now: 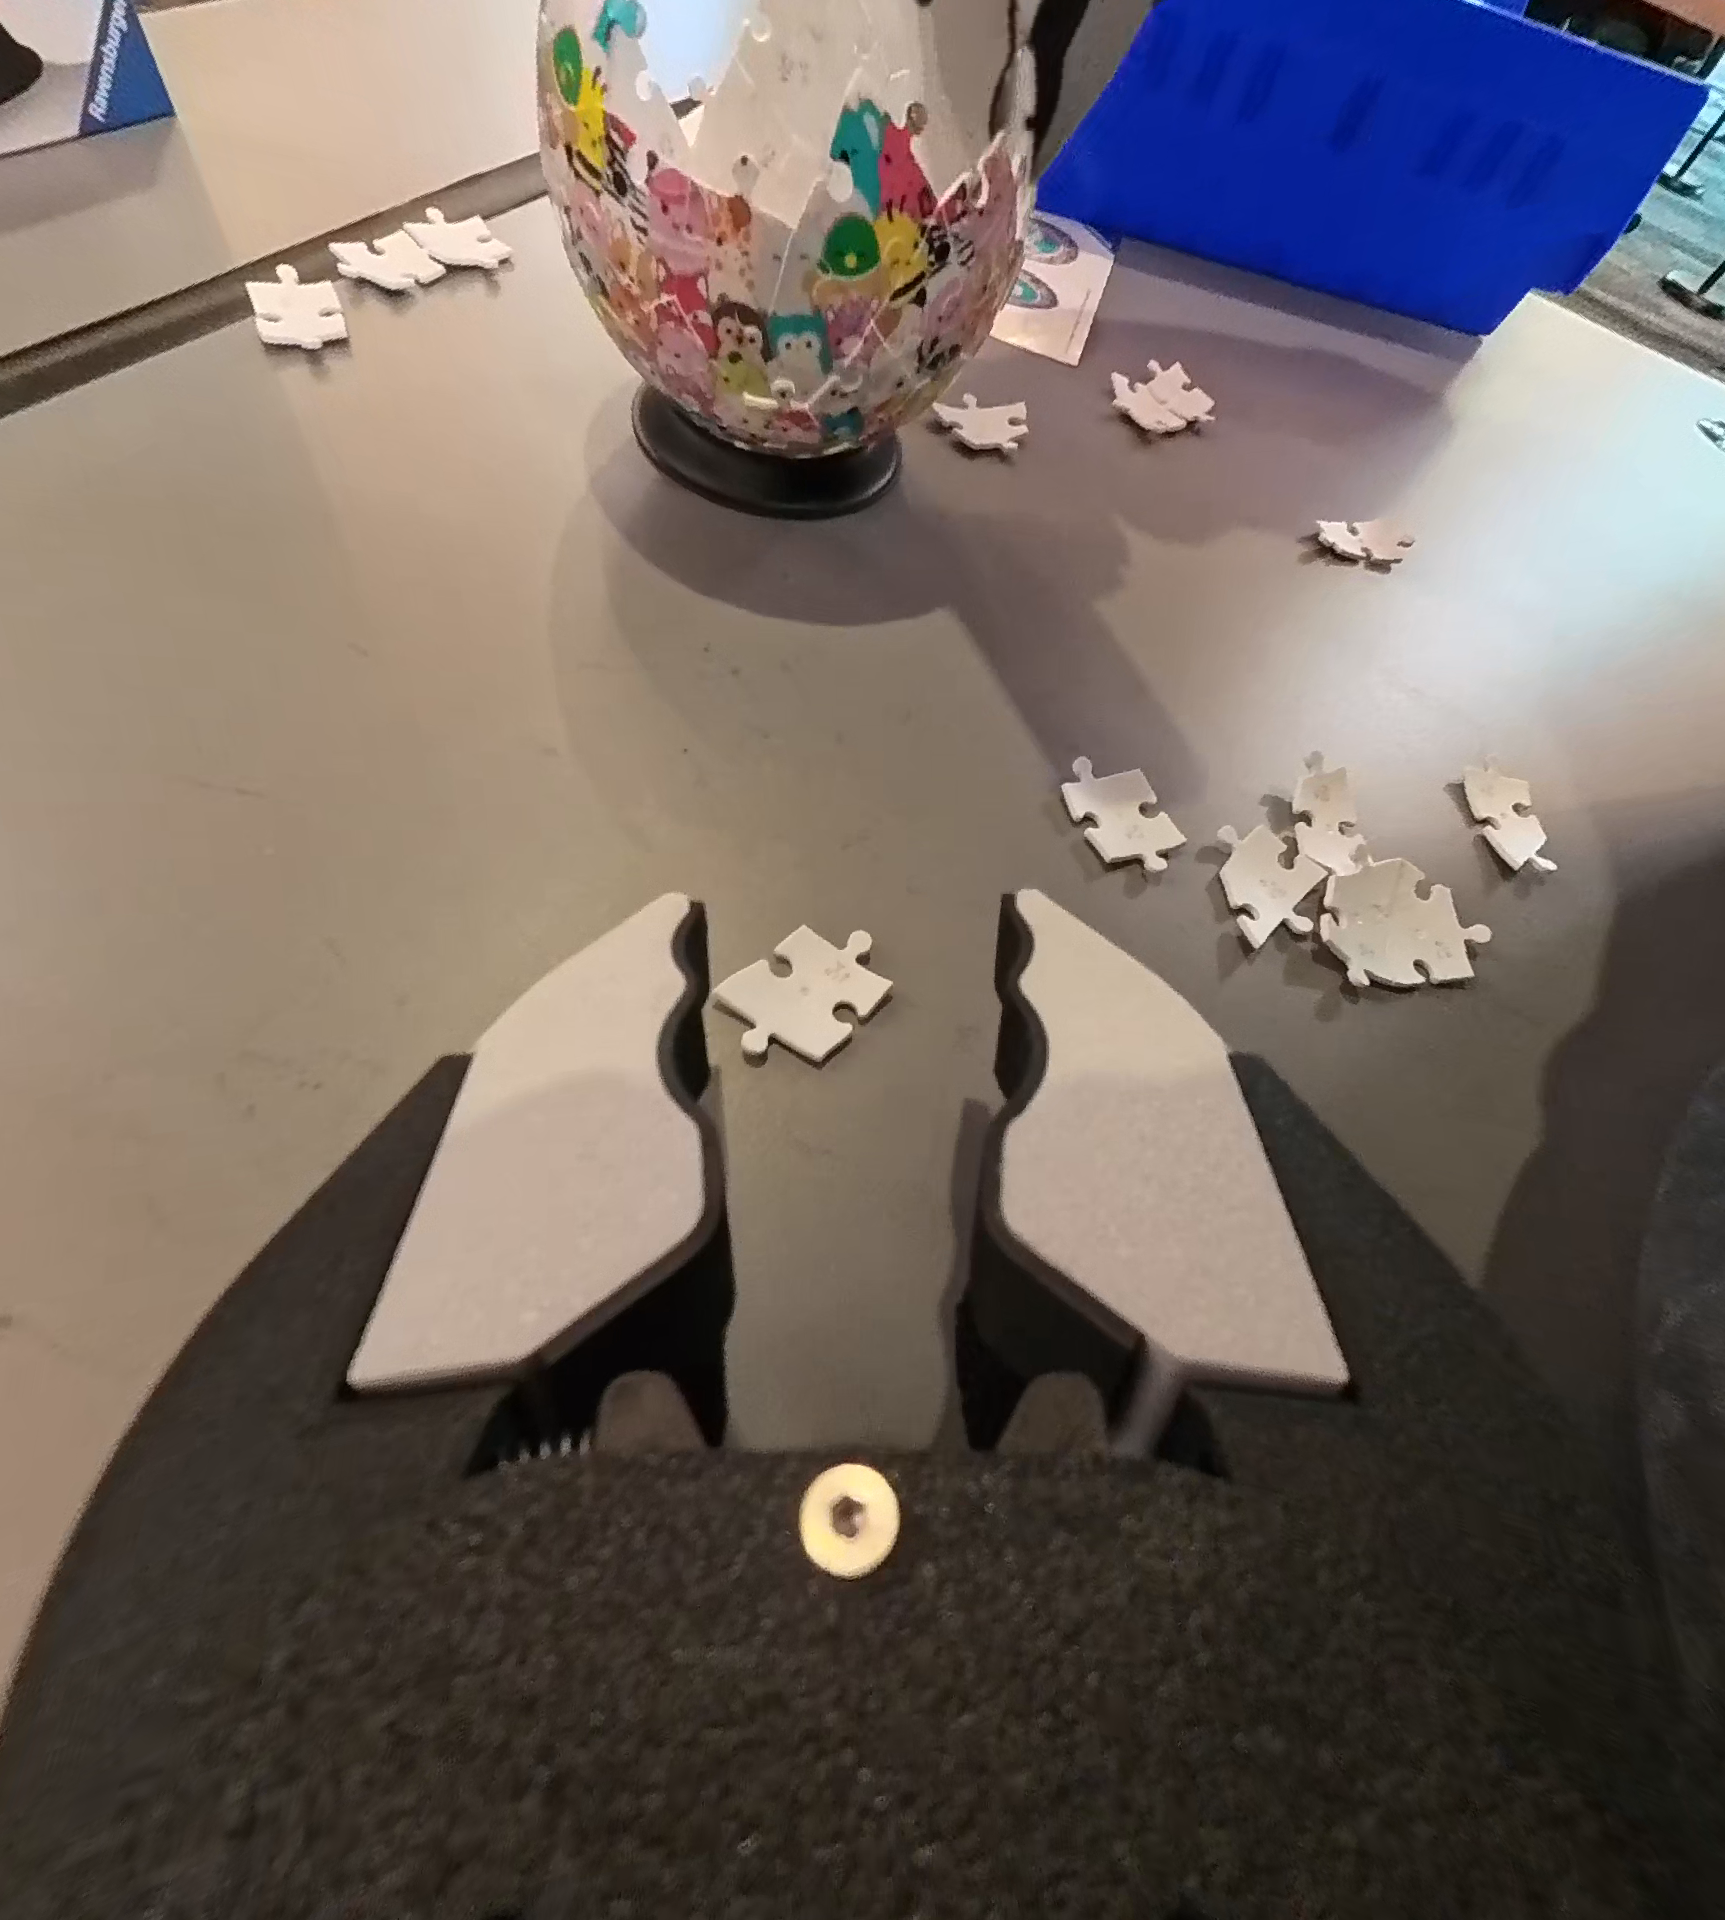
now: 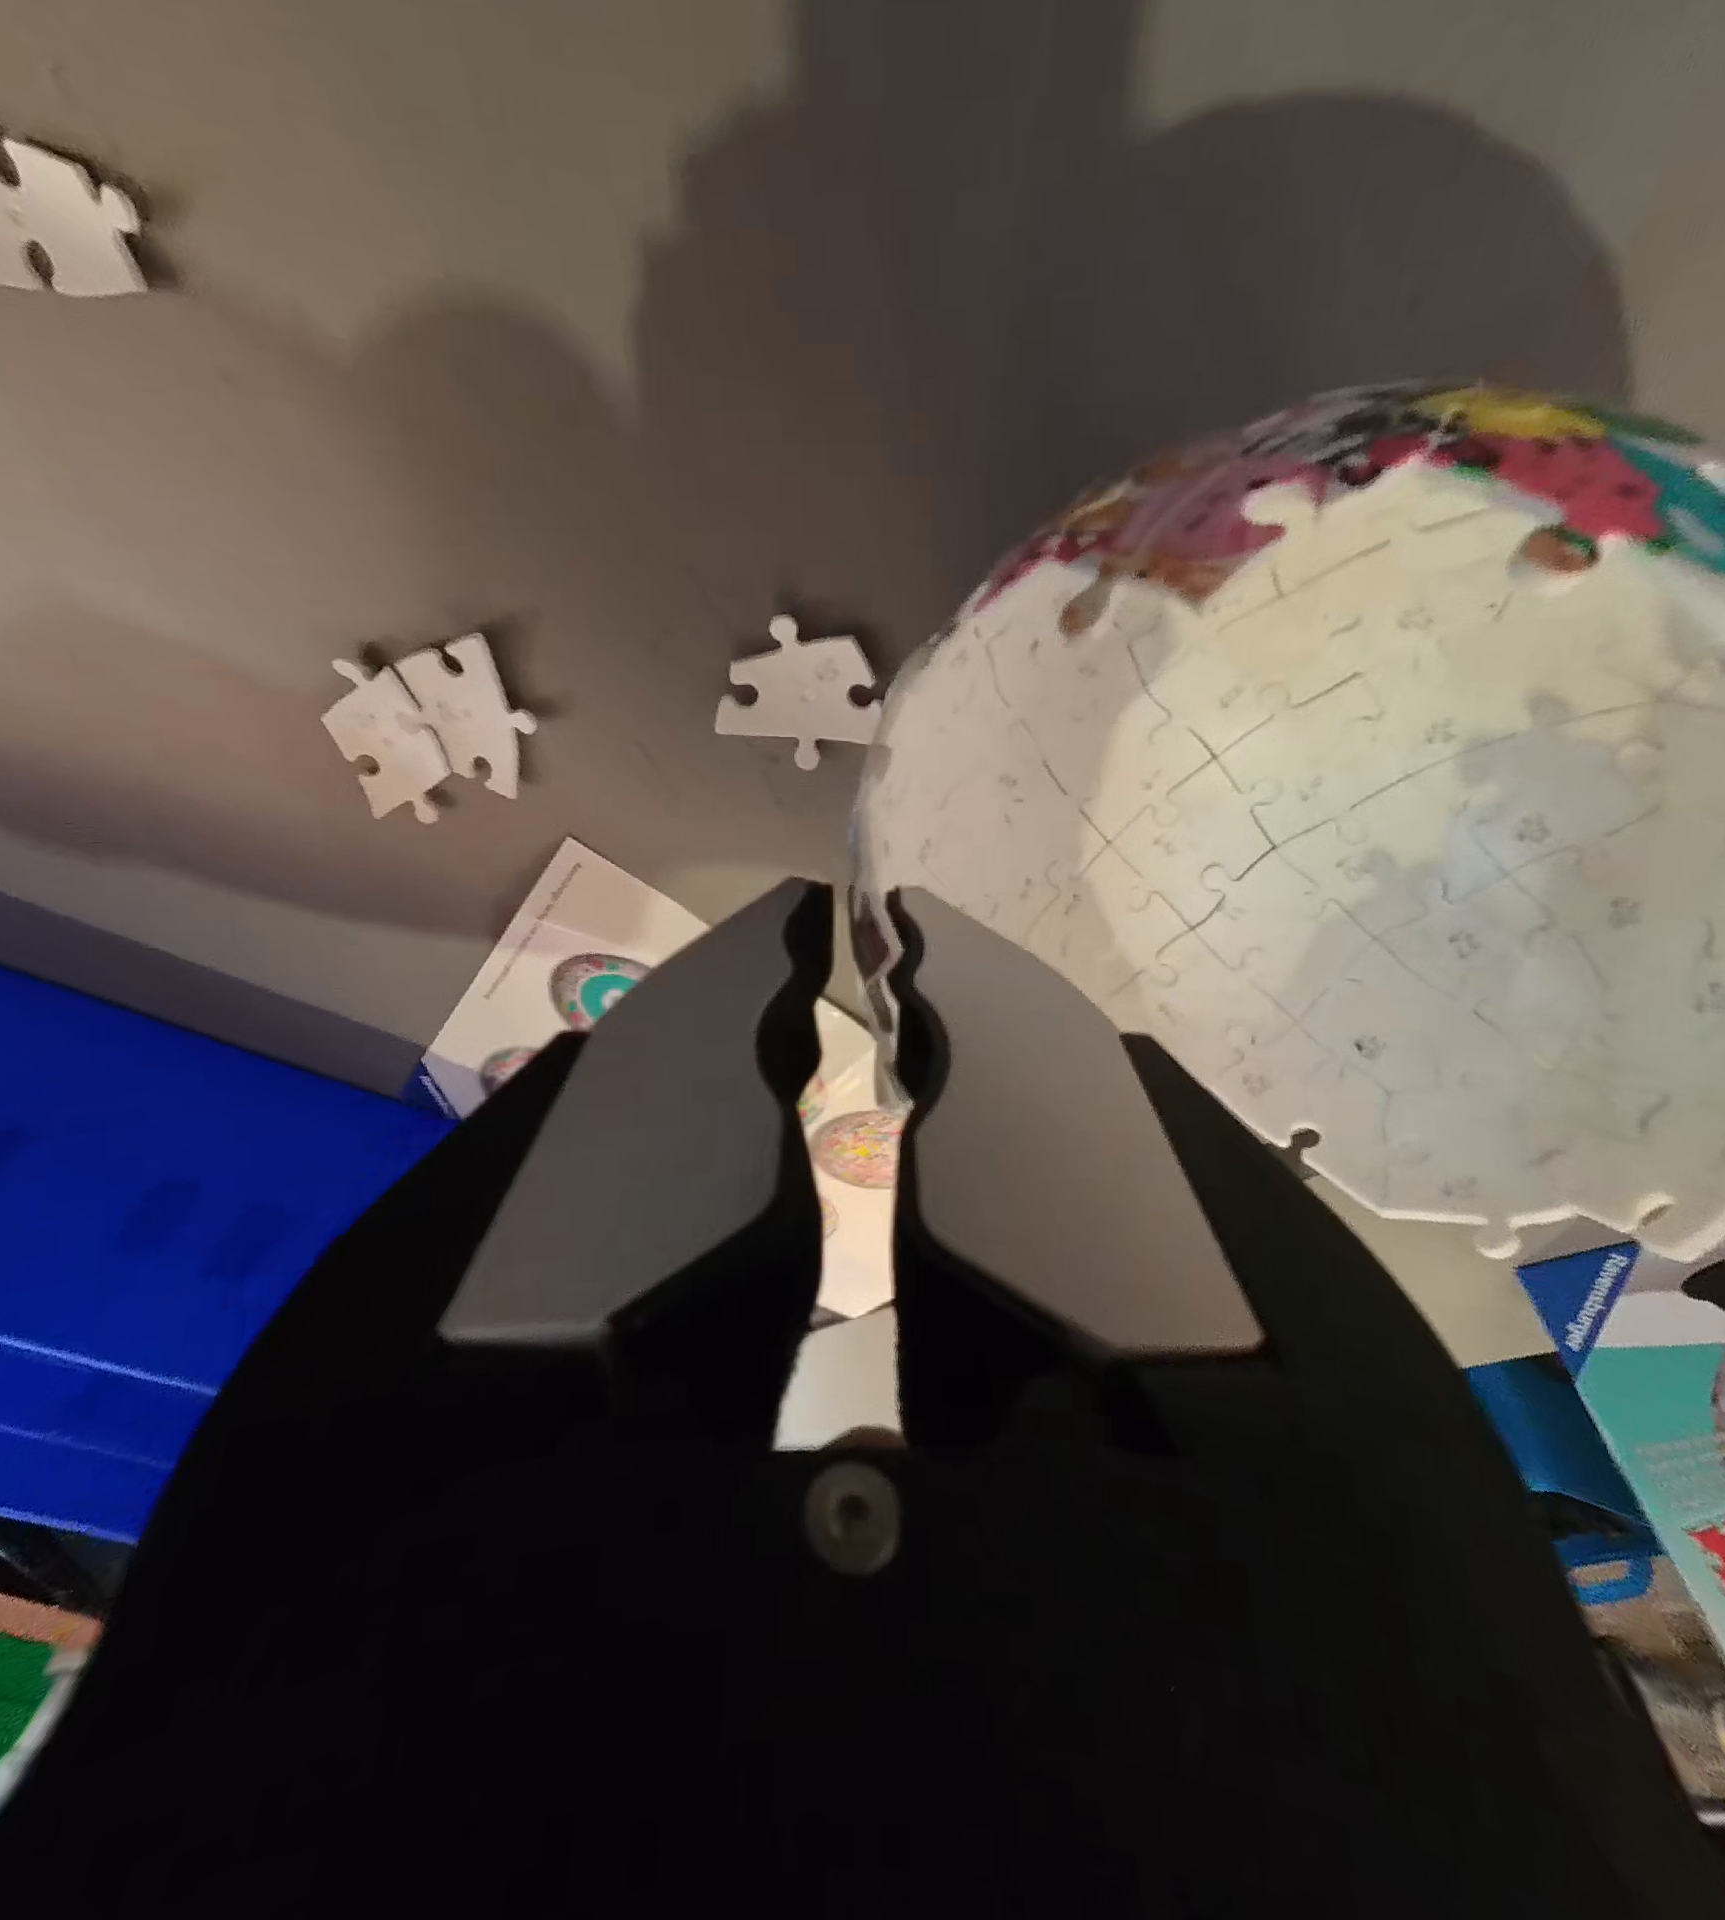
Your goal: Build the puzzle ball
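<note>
Puzzle ball (image 1: 785, 239), partly built, is seen standing on a black ring stand (image 1: 764, 462) toward the far side of the grey table (image 1: 214, 779), its upper part open so that the white inner faces are shown.

Nearest in the left wrist view, the left gripper (image 1: 850, 951) is held low over the table with its fingers spread wide; nothing is gripped. A single white piece (image 1: 804, 992) lies face-down on the table between the fingertips, touched by neither. A loose cluster of pieces (image 1: 1357, 883) is scattered to the right of it. Three more pieces (image 1: 380, 270) lie left of the ball, near the far edge.

In the right wrist view, the right gripper (image 2: 863, 914) is nearly closed, and the thin rim of the ball's shell (image 2: 879, 977) is pinched between its fingers. A blue bin (image 1: 1357, 156) stands behind the ball at the far right.
</note>
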{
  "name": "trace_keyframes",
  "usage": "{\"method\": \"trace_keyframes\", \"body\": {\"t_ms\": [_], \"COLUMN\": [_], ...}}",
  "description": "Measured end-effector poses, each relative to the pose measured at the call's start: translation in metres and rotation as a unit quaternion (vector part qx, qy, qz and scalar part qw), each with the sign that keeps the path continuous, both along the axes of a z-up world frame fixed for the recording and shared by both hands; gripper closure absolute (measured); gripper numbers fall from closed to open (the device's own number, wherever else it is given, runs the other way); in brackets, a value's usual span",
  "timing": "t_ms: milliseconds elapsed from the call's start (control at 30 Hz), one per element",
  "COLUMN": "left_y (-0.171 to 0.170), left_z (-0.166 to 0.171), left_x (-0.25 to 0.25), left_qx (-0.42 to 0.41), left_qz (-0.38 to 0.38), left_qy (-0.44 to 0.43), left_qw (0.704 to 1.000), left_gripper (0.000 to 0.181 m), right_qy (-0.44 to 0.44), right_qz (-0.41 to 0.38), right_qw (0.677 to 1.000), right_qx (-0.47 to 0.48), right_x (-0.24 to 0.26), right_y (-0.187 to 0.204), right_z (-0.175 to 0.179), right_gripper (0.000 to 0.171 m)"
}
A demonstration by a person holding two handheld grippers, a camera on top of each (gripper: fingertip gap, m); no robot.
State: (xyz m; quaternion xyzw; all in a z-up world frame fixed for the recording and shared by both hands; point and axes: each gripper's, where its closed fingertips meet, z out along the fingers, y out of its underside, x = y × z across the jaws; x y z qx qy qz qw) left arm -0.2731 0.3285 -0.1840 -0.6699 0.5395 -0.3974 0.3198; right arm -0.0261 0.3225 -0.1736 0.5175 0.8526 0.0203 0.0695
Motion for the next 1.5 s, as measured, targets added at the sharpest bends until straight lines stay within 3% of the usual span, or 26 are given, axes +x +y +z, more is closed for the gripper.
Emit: {"method": "trace_keyframes", "body": {"t_ms": [367,567,667,767,967,1033,1100,1233,1500], "left_y": [0.000,0.000,0.000,-0.001,-0.001,-0.001,-0.001,-0.001,-0.002], "left_z": [0.000,0.000,-0.001,-0.002,-0.001,-0.001,-0.002,-0.002,-0.003], "left_x": [0.000,0.000,0.000,0.000,0.000,0.000,0.000,0.000,0.000], "left_qx": [-0.001,0.001,0.001,0.003,0.001,0.001,0.002,0.001,0.006], "left_qz": [0.000,-0.001,-0.001,-0.001,-0.001,-0.002,-0.002,-0.002,-0.004], "left_qy": [0.000,0.002,0.005,0.006,0.005,0.005,0.005,0.006,0.012], "left_qw": [1.000,1.000,1.000,1.000,1.000,1.000,1.000,1.000,1.000], "left_gripper": [0.129,0.129,0.129,0.128,0.128,0.128,0.128,0.128,0.128], "right_qy": [0.015,0.015,0.011,0.012,0.010,0.007,0.000,-0.012,-0.061], "right_qz": [0.018,0.009,0.015,0.023,0.030,0.020,0.007,0.011,0.091], "right_qw": [1.000,1.000,1.000,1.000,0.999,1.000,0.999,0.997,0.988], "right_qx": [0.006,0.012,0.013,0.014,0.016,0.021,0.037,0.081,0.112], "right_x": [-0.001,-0.003,-0.004,-0.003,-0.001,-0.001,0.003,0.015,0.028], "right_y": [-0.002,-0.006,-0.007,-0.006,-0.007,-0.006,-0.003,0.009,0.019], "right_z": [-0.001,0.003,0.002,0.001,-0.002,0.001,0.006,0.016,0.007], "right_gripper": [0.167,0.153,0.154,0.166,0.167,0.160,0.143,0.134,0.148]}}
